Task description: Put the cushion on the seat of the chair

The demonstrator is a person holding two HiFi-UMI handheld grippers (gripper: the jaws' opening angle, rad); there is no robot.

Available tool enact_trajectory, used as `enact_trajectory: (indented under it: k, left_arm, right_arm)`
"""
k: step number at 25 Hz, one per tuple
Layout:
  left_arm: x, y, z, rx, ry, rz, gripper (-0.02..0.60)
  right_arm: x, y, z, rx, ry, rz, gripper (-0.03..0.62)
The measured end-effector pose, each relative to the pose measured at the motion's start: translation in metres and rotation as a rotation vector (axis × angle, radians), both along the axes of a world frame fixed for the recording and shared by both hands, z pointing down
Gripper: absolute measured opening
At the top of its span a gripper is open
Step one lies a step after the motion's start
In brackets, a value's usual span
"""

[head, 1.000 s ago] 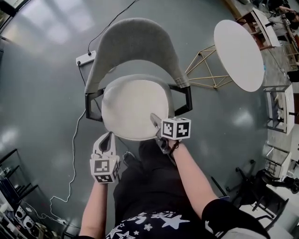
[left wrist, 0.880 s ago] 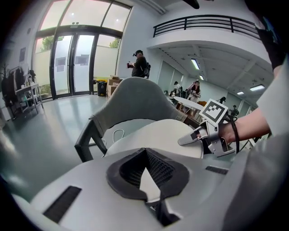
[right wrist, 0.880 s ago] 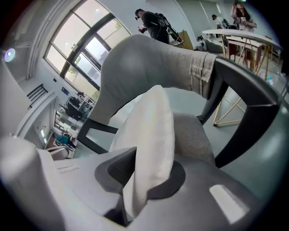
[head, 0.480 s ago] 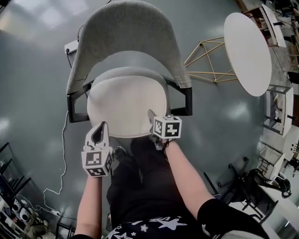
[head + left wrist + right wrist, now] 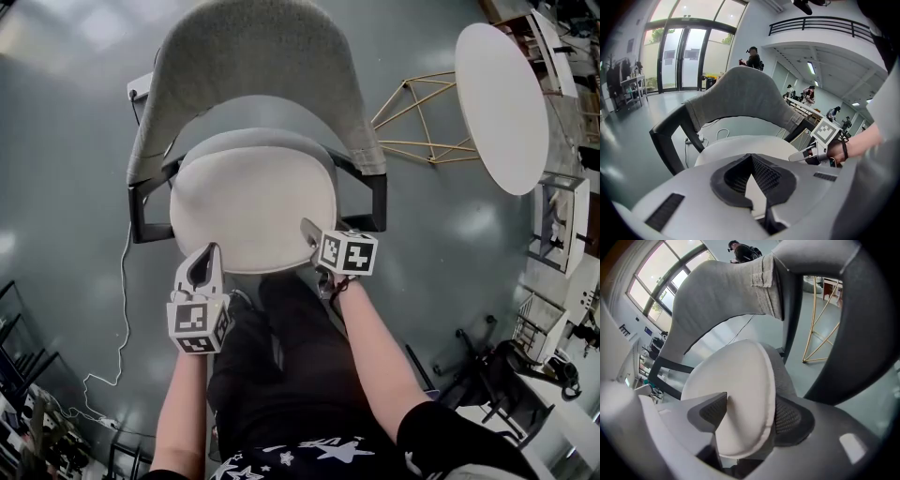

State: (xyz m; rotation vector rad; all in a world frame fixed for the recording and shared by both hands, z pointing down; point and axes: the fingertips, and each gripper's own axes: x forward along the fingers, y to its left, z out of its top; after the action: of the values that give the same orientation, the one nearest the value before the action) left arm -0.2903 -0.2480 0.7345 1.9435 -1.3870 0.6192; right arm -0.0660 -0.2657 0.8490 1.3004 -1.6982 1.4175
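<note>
A round white table (image 5: 502,105) has a gold wire base (image 5: 412,117); a white cable (image 5: 120,309) crosses the floor.

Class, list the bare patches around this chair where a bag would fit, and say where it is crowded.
Free: the round white table; the floor left of the chair, beyond the cable. Crowded: the seat, filled by the cushion; the gold wire frame on its right; the person's legs in front.

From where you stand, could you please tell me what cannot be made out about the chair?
Chair legs: head view, hidden beneath the seat and cushion.
Backrest top: head view, cut off by the upper edge.
Cushion underside: every view, it lies against the seat.
Power strip: head view, partly hidden behind the backrest.
</note>
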Motion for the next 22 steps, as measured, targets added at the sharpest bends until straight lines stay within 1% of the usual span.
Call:
enact_trajectory:
  k: [4,8,10,14,16,18,22]
  left_arm:
    - [-0.002,0.003,-0.011,0.030,0.013,-0.019,0.008]
    - [-0.003,0.015,-0.022,0.060,0.023,-0.013,0.008]
    - [-0.007,0.026,-0.029,0.075,0.025,-0.005,0.008]
    - [-0.017,0.055,-0.043,0.089,0.038,-0.003,0.008]
    - [-0.022,0.068,-0.052,0.102,0.042,0.002,0.008]
    - [-0.027,0.081,-0.065,0.120,0.046,0.007,0.008]
    - [-0.038,0.103,-0.102,0.169,0.065,0.016,0.008]
  right_arm:
    - [0.010,0.006,-0.006,0.015,0.068,0.008,0.285]
    - [0.017,0.010,-0.023,0.064,0.117,0.038,0.288]
    - [0.015,0.016,-0.034,0.085,0.116,0.057,0.288]
    - [0.005,0.036,-0.063,0.139,0.112,0.064,0.288]
    - [-0.003,0.045,-0.081,0.178,0.086,0.076,0.287]
    - [-0.010,0.056,-0.101,0.218,0.060,0.102,0.262]
    - [-0.024,0.086,-0.145,0.298,0.046,0.139,0.177]
